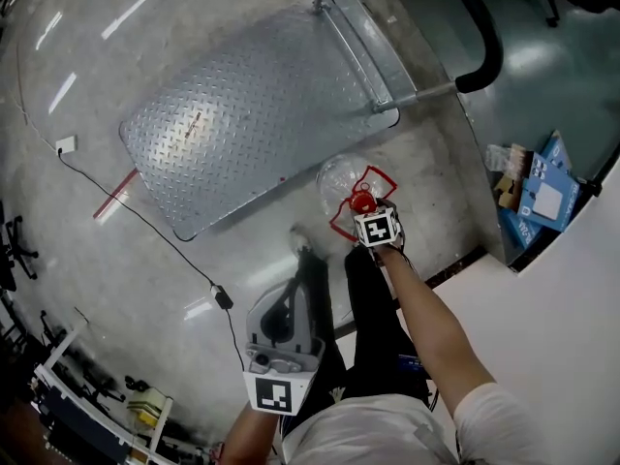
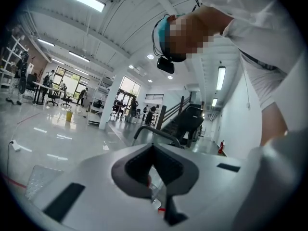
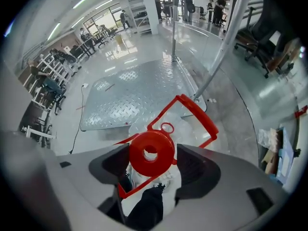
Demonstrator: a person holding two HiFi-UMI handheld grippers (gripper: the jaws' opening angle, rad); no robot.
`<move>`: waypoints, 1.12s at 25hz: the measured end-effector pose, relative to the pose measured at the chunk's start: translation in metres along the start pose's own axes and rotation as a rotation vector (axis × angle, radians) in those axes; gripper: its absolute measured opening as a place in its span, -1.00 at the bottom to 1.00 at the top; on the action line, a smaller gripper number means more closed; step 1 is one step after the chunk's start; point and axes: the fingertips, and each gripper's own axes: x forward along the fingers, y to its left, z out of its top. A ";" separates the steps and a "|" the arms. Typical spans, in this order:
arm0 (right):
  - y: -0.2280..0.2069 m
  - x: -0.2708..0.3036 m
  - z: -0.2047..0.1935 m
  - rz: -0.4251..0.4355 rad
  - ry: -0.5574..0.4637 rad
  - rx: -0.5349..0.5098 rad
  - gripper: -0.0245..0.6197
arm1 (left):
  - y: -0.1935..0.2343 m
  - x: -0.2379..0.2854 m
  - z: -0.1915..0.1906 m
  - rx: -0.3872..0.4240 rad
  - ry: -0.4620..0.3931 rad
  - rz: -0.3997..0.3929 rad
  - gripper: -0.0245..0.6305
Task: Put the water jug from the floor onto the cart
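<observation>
A clear water jug (image 1: 339, 177) with a red cap (image 1: 362, 201) and a red carrying frame stands on the concrete floor, just off the near corner of the cart's diamond-plate deck (image 1: 242, 114). My right gripper (image 1: 366, 211) points steeply down over the jug's top. In the right gripper view the red cap (image 3: 151, 153) sits between the wide-apart pads of that gripper (image 3: 153, 163), which is open. My left gripper (image 1: 308, 262) hangs close to the body, away from the jug. In its own view its pads (image 2: 144, 170) meet at the tip (image 2: 153, 147) with nothing held.
The cart's black-gripped push handle (image 1: 477, 51) rises at the deck's far right end. A black cable with an adapter (image 1: 222, 298) runs across the floor on the left. Blue boxes (image 1: 544, 194) lie by a white wall on the right. Shelving (image 1: 87, 405) crowds the lower left.
</observation>
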 end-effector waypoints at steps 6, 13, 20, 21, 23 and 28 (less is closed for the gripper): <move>0.001 0.008 0.001 -0.024 0.020 -0.042 -0.01 | 0.006 -0.002 -0.001 0.002 0.003 0.010 -0.92; 0.009 -0.016 -0.009 -0.031 0.046 -0.088 0.00 | 0.011 -0.015 0.017 0.003 -0.021 0.025 -0.92; 0.027 -0.100 0.007 -0.010 0.030 -0.108 0.00 | 0.019 -0.037 0.068 0.011 -0.110 0.023 -0.92; 0.028 -0.113 0.011 -0.010 0.030 -0.111 0.00 | 0.020 -0.038 0.076 0.003 -0.121 0.022 -0.92; 0.032 -0.138 0.020 -0.007 0.033 -0.114 0.00 | 0.021 -0.041 0.092 -0.009 -0.141 0.016 -0.92; 0.058 -0.199 0.015 0.030 0.093 -0.063 0.00 | 0.016 -0.048 0.129 0.005 -0.183 -0.030 -0.92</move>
